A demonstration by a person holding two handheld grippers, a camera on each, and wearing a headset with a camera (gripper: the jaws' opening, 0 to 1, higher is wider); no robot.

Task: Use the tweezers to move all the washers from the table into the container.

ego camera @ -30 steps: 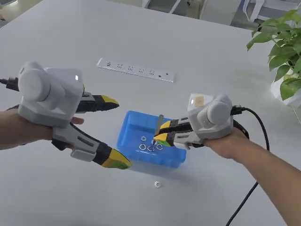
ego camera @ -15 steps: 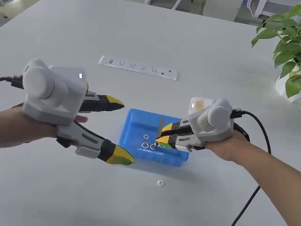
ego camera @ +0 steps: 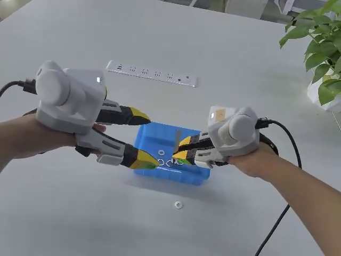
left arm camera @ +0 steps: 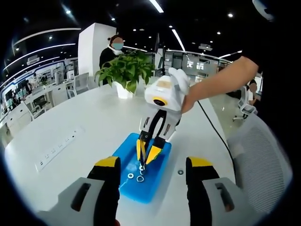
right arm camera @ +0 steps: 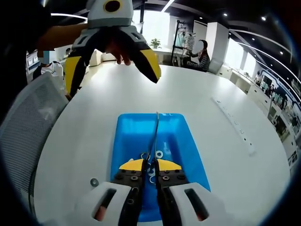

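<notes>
From where I stand, the right gripper point(ego camera: 184, 150) is pinched narrow on the tweezers point(right arm camera: 155, 136). Their tips are dipped inside the blue container point(ego camera: 170, 180), likely to drop something among the washers point(ego camera: 161, 153) on its floor, though I can't tell if they carry one. The left gripper point(ego camera: 144, 138) hangs wide open and empty at the container's left edge, perhaps ready to steady it. One last washer point(ego camera: 178, 205) lies on the table point(ego camera: 80, 224) just in front of the container.
</notes>
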